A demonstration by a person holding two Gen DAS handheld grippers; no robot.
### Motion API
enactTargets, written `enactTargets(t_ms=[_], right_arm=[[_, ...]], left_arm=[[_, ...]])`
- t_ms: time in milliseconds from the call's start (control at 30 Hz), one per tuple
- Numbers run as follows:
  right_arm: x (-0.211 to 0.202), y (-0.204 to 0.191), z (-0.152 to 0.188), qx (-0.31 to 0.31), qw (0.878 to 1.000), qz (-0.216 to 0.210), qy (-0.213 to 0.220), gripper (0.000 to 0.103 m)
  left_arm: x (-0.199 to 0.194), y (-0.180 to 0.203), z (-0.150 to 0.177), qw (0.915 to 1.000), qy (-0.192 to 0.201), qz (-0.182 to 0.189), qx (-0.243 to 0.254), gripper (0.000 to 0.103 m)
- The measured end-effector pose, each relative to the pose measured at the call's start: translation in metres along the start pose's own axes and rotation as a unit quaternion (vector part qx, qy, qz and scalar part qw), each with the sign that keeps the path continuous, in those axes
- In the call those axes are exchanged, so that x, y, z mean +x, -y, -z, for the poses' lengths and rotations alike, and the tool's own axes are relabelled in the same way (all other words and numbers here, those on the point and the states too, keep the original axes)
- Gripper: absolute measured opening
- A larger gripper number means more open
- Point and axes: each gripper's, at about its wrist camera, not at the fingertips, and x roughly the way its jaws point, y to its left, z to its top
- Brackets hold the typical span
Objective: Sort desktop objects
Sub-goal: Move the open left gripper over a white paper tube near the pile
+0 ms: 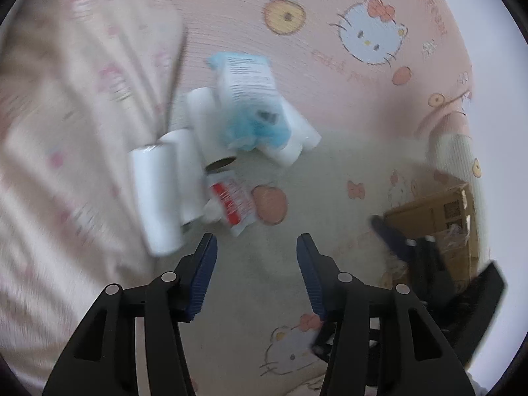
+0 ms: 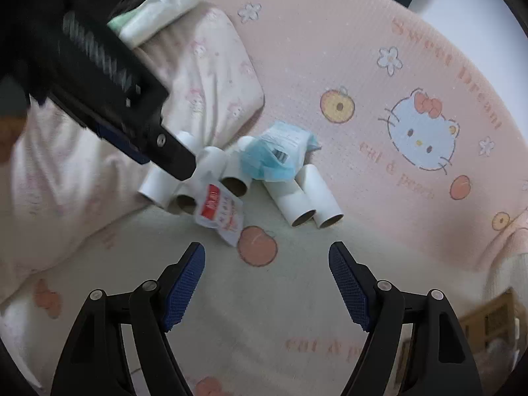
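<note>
Two claws, left claw (image 1: 256, 244) and right claw (image 2: 266, 252), gaping empty; red-and-white sachet (image 2: 220, 213) just ahead, nearer left, beside cardboard tubes (image 2: 305, 198).

Cardboard tubes (image 2: 298, 198) are lying in a bunch on the bed sheet (image 2: 330, 49), a crumpled wrapper (image 2: 275, 155) sits on top, a small packet (image 2: 221, 213) in front, and a pillow (image 2: 204, 76) behind-left.

From my left wrist view, motion blur smears the pale pink patterned pillow (image 1: 66, 132) and the nearest white cardboard paper tube (image 1: 158, 198). In my right wrist view, the black left gripper (image 2: 171, 158) hides the far ends of the white tubes (image 2: 158, 188). The print on the small red-and-white sachet (image 2: 219, 217) is too small to read. A brown cardboard box (image 2: 495, 316) is cut off at the frame's edge.
</note>
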Motion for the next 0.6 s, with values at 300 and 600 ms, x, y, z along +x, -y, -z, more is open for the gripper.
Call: enactTargets(t_ms=[300,600], right_arm=[[0.079,0.041,0.006,0.049,0.997,-0.024,-0.06,0.076],[0.11,0.078,-0.001,0.079,0.993,-0.046,-0.074,0.076]], left_arm=[[0.068,0.036,-0.066,0.9982,-0.055,0.023,0.012,0.055],[0.114,0.041,-0.105,0.9952,-0.076,-0.048,-0.04,0.055]])
